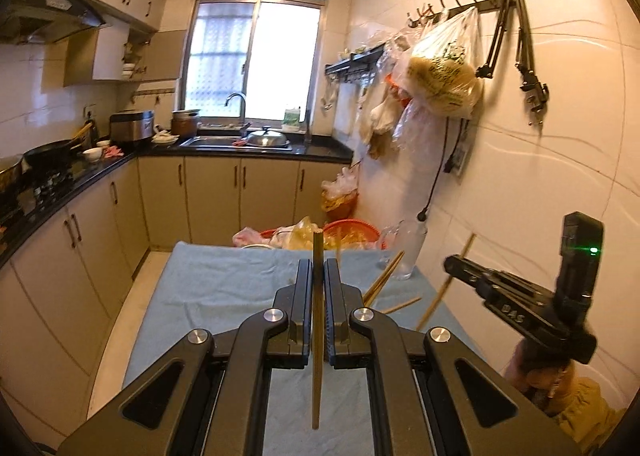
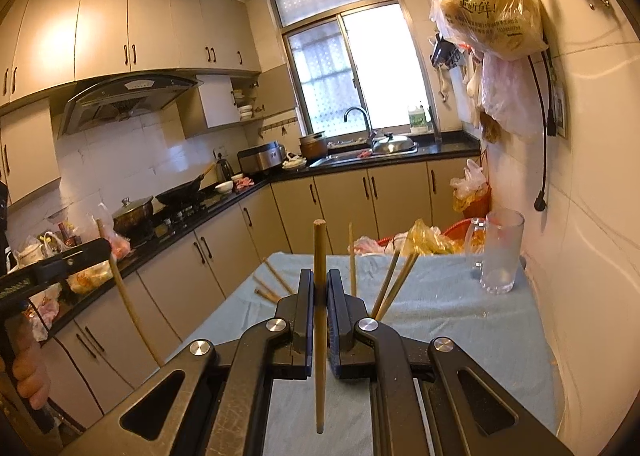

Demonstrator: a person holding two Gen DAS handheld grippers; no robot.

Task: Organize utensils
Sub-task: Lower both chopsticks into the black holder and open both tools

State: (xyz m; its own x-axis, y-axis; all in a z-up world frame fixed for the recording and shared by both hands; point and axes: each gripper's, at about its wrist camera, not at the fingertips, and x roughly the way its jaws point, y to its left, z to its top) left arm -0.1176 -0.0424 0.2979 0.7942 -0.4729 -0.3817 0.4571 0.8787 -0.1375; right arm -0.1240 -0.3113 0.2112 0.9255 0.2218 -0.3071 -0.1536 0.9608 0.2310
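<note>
Left wrist view: left claw [image 1: 318,276] clenched on one wooden chopstick [image 1: 317,332]. Long axis runs nearly upright between the jaws; blunt end points up above the claw, narrow tip hangs below it over the blue cloth [image 1: 224,284] that covers the table. Chopstick clear of the cloth.

Same view, far right: right claw [image 1: 454,264] held in a hand [image 1: 532,370], gripping a second chopstick [image 1: 446,282]. This one tilts, upper end leaning right toward the tiled wall, lower end down-left over the cloth's right edge.

Right wrist view: right claw [image 2: 320,292] closed on its chopstick [image 2: 319,320], again close to vertical, thick end up, tapered end down. Left claw [image 2: 94,250] enters from the left edge with its chopstick [image 2: 124,296] slanting, top up-left, tip down-right.

Loose chopsticks [image 2: 394,282] lie on the cloth just beyond the right claw, fanned toward the far right; a few more chopstick ends [image 2: 272,282] lie to the left of the jaws. Exact count cannot be told. Clear glass mug [image 2: 500,252] stands upright at the far right of the cloth, near the wall.

Room: narrow kitchen, beige cabinets [image 2: 352,195], black countertop, sink with a metal lid [image 2: 392,143] under the window, wok [image 2: 180,191] on the stove at left, plastic bag [image 2: 492,7] hanging from wall hooks.
</note>
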